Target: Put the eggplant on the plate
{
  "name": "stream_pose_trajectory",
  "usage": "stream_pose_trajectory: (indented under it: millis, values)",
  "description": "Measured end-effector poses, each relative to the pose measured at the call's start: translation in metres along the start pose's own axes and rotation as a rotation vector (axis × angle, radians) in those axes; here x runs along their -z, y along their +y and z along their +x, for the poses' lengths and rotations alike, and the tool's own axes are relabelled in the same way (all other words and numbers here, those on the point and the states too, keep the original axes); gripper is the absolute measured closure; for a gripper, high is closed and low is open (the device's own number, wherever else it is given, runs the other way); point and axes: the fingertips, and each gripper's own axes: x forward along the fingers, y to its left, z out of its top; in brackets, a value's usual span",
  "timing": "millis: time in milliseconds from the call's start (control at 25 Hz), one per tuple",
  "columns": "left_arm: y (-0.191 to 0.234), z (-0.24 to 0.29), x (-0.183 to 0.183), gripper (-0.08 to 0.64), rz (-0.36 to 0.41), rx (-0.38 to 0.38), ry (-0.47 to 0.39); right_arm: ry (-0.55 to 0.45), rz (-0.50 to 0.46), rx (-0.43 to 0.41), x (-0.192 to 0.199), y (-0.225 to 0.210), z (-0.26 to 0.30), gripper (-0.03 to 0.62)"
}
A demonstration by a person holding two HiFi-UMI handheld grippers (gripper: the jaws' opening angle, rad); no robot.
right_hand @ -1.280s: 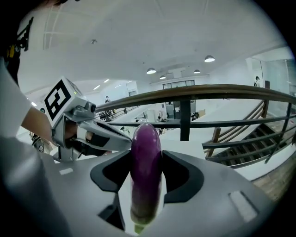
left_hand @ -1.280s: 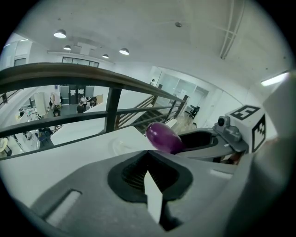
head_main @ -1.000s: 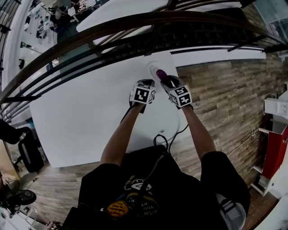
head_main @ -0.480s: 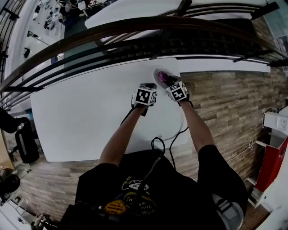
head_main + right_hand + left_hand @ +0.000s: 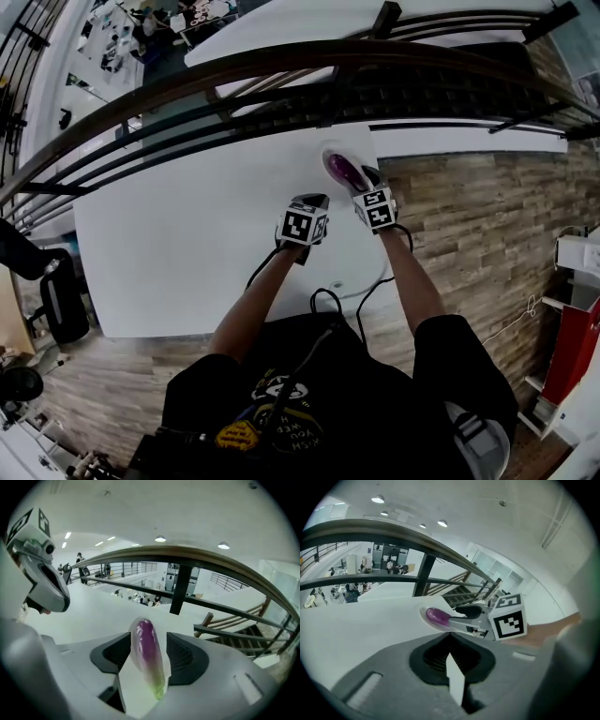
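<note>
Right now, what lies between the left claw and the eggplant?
Only bare white table and the plate's near rim, as the left gripper view shows. The left claw is shut and empty, short of the eggplant.

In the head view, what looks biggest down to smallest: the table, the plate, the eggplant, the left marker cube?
1. table
2. plate and left marker cube: about alike, and the cube is nearer the camera, so unranked
3. eggplant, smallest
</note>
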Motion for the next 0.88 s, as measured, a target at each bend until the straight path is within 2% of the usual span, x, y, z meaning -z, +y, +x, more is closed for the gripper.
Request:
stream_pose_trajectory:
  millis: [160,280,400,520,720,880]
  values:
    - [-0.032,-0.031,0.010,0.555,-0.003,0.034,-0.067,-0.153,0.184,0.049,0.004,0.025,-0.076,0.443]
    - [-0.051,-0.069,0.035,0.555,-0.013,0.045,-0.119,-0.230,0.314,0.067,0.013,0.072,-0.146,0.482]
    - [-0.055,-0.112,0.053,0.555,0.003,0.073,-0.175,-0.327,0.431,0.133,0.009,0.114,-0.203,0.531]
    - [-0.065,-0.150,0.065,0.555,0.068,0.095,-0.213,-0.383,0.453,0.162,0.002,0.146,-0.245,0.589]
    - [-0.078,-0.206,0.071,0.555,0.167,0.118,-0.305,-0.457,0.451,0.227,-0.009,0.181,-0.293,0.589]
    - [-0.091,-0.231,0.079,0.555,0.242,0.130,-0.337,-0.505,0.451,0.275,-0.011,0.201,-0.324,0.589]
